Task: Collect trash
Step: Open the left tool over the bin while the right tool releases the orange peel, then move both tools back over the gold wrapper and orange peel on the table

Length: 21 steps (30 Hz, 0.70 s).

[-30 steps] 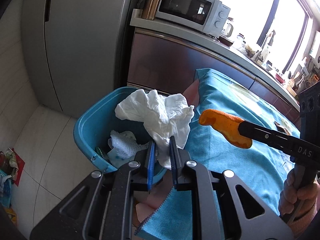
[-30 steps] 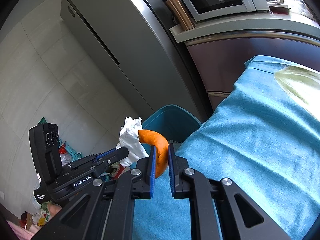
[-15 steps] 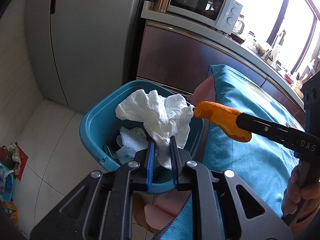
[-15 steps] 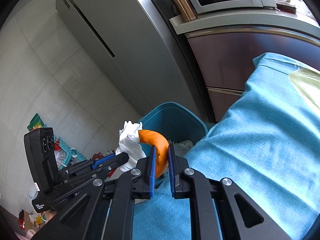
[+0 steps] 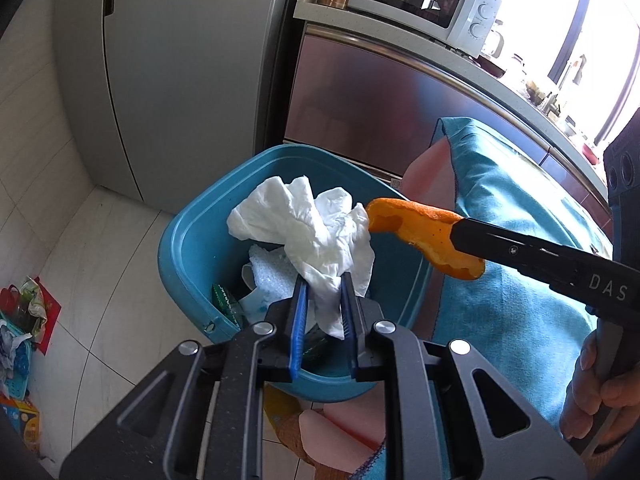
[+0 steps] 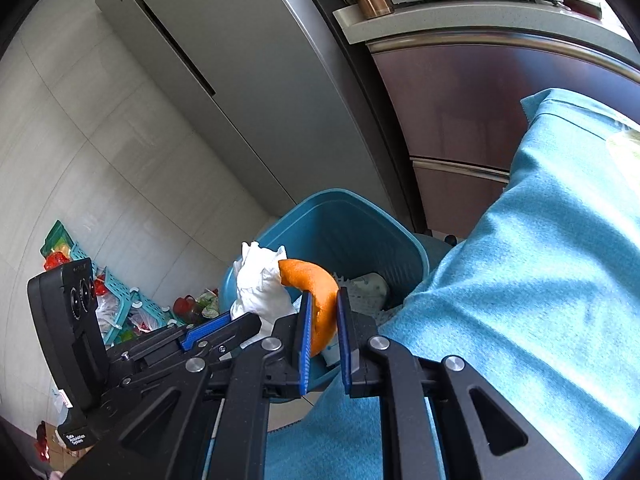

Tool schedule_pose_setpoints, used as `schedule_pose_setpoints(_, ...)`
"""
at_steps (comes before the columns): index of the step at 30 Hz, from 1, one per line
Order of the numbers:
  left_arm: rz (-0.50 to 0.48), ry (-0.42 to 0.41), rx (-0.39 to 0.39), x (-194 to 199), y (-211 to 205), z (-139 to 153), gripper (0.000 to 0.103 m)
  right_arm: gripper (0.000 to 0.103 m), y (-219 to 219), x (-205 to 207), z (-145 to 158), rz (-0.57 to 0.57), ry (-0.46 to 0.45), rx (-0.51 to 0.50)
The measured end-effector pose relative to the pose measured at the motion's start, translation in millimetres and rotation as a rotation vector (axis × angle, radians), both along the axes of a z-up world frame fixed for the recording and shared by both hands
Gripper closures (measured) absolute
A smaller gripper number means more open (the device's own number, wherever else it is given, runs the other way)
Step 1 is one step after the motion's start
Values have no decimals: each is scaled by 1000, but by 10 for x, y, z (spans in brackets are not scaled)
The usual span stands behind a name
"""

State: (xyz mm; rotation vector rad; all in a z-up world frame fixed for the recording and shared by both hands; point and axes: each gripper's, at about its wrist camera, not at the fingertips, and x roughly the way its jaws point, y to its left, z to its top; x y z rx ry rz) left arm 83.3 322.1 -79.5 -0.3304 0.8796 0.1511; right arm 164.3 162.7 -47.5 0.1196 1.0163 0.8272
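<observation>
My left gripper [image 5: 323,286] is shut on a crumpled white tissue [image 5: 308,226], which hangs over the mouth of the blue trash bin [image 5: 188,240]. An orange peel [image 5: 424,232] sits pinched in my right gripper [image 6: 322,302], over the bin's right rim beside the tissue. In the right wrist view the peel [image 6: 316,292] and the tissue [image 6: 260,284] almost touch above the bin [image 6: 360,220], and the left gripper [image 6: 216,328] shows at lower left. Paper scraps and a green item lie inside the bin.
A table under a blue cloth [image 5: 520,240] borders the bin on the right. Behind stand a grey fridge [image 5: 180,60] and a counter with a microwave [image 5: 420,4]. Baskets and clutter [image 6: 100,288] lie on the tiled floor at the left.
Both grippers have moved forward and down over the bin, carrying the tissue and the peel; the bin now lies directly beneath them.
</observation>
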Motion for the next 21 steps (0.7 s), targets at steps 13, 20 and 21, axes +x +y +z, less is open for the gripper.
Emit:
schedule_pose_setpoints(13,14,1,-11,50,52,-92,74,82,110,6,-34,10,12,-11)
schedule_pose_setpoints(20,-2,-79,-7,-100,-13,80,64,76,-118,-99,85,22,-27,6)
schedule_pose_setpoints(21,-11,-95,-13,-139,-31,127,62,75,-175,-139,125,29,-43,10)
